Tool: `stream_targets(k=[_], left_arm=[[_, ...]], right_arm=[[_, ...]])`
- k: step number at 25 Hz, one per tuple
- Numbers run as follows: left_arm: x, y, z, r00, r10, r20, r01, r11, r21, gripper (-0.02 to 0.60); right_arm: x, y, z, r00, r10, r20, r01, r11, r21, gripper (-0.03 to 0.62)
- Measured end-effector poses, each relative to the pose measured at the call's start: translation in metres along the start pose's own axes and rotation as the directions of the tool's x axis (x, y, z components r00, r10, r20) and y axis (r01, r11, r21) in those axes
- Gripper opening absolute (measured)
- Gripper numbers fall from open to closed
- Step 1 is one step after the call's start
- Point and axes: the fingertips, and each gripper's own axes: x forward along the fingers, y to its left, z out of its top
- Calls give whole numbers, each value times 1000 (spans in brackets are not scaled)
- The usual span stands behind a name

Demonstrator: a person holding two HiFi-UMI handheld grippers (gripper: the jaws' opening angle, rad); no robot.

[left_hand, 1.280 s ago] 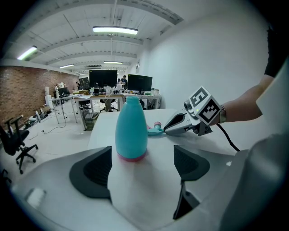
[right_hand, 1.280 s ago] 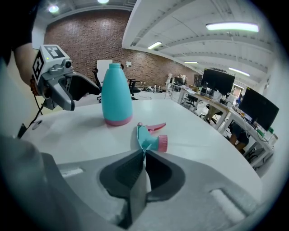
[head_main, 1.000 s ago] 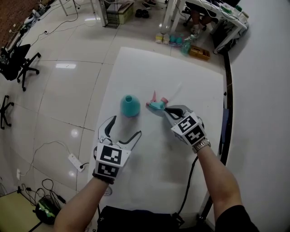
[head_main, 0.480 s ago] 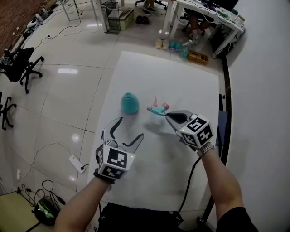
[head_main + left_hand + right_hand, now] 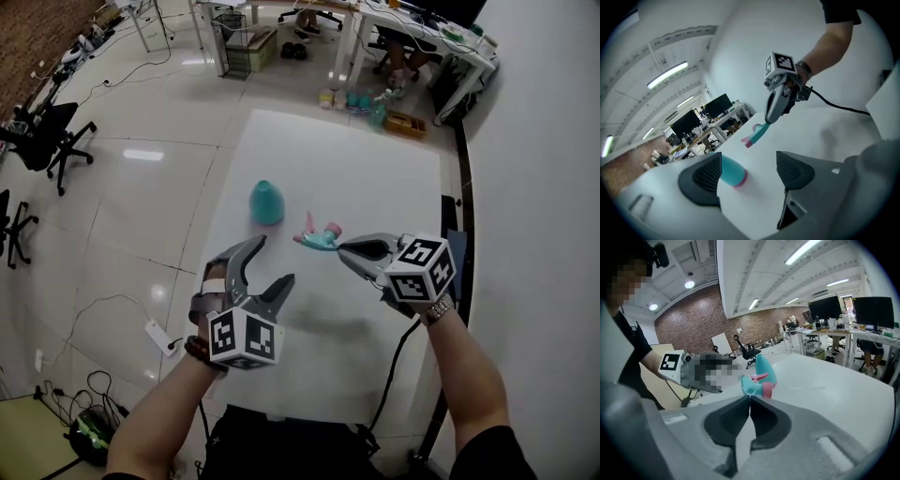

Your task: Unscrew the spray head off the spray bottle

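Observation:
The teal spray bottle (image 5: 266,202) stands headless on the white table (image 5: 375,178); it also shows in the left gripper view (image 5: 731,171) and the right gripper view (image 5: 765,367). My right gripper (image 5: 342,248) is shut on the teal and pink spray head (image 5: 319,236) and holds it in the air, right of the bottle. The spray head (image 5: 757,134) hangs from that gripper's tips (image 5: 769,120), and it sits just past them (image 5: 756,386) in the right gripper view. My left gripper (image 5: 272,261) hovers open near the bottle; its jaws have just been closing, with nothing between them.
A black cable (image 5: 394,375) runs off the table's right front edge. A power strip (image 5: 156,334) lies on the floor at the left. Desks, chairs and a wire basket (image 5: 231,30) stand beyond the table's far end.
My right gripper has risen off the table with the spray head in it. The left gripper has lifted, rolled over, and its jaws have narrowed a little.

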Motion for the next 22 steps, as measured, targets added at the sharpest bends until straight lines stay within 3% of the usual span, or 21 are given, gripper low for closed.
stream_targets(k=[5, 12, 22], left_arm=[[-16, -8, 16, 1000, 8, 16, -11, 988, 156, 374], [-34, -29, 30, 999, -5, 38, -9, 930, 368, 337], [-51, -50, 45, 994, -43, 100, -17, 848, 530, 251]], right_arm=[[-14, 33, 5, 996, 90, -6, -90, 996, 5, -2], [-27, 71, 3, 976, 215, -27, -215, 977, 11, -2], [-36, 99, 1, 943, 324, -72, -324, 946, 10, -2]])
